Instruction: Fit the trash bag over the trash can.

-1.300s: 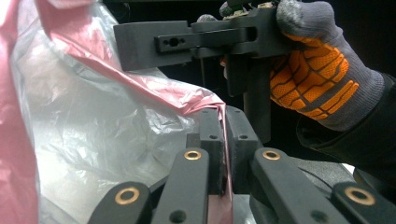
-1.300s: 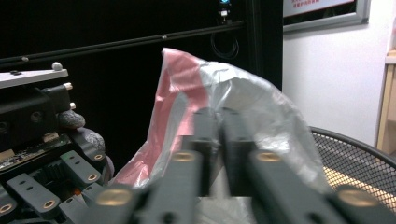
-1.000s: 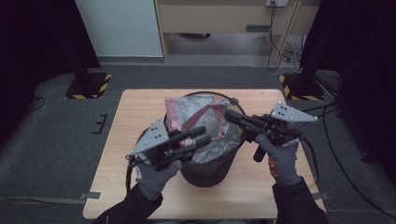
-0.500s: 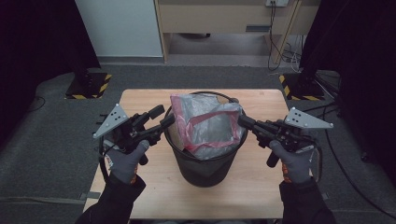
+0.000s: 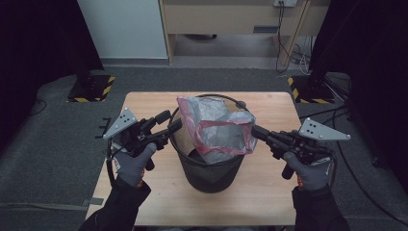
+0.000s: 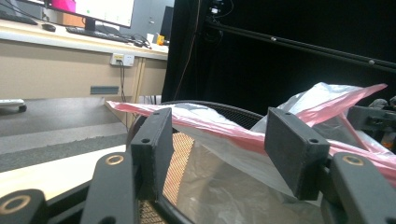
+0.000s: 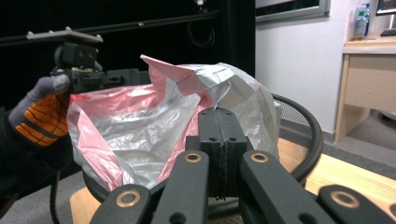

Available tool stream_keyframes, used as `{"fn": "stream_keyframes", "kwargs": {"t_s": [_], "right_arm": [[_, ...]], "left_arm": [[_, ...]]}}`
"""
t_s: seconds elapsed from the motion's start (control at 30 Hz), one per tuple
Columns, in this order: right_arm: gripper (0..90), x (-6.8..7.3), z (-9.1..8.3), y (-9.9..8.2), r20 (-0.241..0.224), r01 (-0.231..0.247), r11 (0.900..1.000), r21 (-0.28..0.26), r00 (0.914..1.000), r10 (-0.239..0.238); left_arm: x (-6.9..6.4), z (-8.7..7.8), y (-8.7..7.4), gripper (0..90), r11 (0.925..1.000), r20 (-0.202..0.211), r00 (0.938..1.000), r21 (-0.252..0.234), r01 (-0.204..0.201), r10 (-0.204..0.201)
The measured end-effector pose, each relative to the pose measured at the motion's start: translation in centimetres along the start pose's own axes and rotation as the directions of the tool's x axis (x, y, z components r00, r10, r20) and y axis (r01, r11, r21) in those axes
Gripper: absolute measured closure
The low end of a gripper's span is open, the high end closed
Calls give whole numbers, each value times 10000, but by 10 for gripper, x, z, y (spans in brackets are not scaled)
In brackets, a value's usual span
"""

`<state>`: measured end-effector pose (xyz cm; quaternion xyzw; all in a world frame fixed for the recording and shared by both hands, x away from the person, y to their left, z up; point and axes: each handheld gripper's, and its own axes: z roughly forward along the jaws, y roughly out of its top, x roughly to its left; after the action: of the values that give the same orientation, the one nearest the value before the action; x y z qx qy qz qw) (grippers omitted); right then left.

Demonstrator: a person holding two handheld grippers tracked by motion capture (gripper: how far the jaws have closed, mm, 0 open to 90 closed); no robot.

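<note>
A black mesh bin [image 5: 208, 171] stands in the middle of the wooden table [image 5: 269, 197]. A pink-edged translucent bag [image 5: 216, 127] is spread over its mouth, crumpled and partly standing above the rim. My right gripper [image 5: 255, 133] comes in from the right and is shut on the bag's right edge [image 7: 219, 116]. My left gripper [image 5: 171, 121] sits at the bin's left rim; its jaws have just been opening and stand apart [image 6: 219, 140]. The bag's pink rim [image 6: 205, 122] runs past the gap, and the pads do not press on it.
Beyond the table's far edge are a grey floor, a white cabinet [image 5: 126, 26] and a wooden desk [image 5: 231, 17] with cables. Black stands with striped bases [image 5: 89, 89] flank the table. Bare tabletop lies in front of the bin.
Both grippers moved apart from over the bin, the left one to its left rim, the right one to its right side, spreading the bag. The left jaws opened.
</note>
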<state>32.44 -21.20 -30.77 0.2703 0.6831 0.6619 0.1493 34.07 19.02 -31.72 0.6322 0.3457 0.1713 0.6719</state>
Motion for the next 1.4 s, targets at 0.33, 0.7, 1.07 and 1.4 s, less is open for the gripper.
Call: {"fn": "stream_keyframes", "kwargs": {"t_s": [0.33,0.7,1.07,1.4], "right_arm": [[900,-3,-8,-3,257,56,9994,337,9996,-65],[900,-21,-16,-18,822,-106,9934,1146,9966,12],[900,-28,-10,-30,1133,-304,9868,1590,9935,124],[900,-32,-5,-37,1480,-340,9861,1627,9889,97]], "left_arm": [[-2,1,-1,421,10000,-31,10000,65,10,-10],[-1,2,-2,431,9998,-202,9998,206,-8,12],[1,3,-4,434,9997,-308,9995,261,-8,16],[18,12,11,395,9991,-334,9986,-85,-411,408]]}}
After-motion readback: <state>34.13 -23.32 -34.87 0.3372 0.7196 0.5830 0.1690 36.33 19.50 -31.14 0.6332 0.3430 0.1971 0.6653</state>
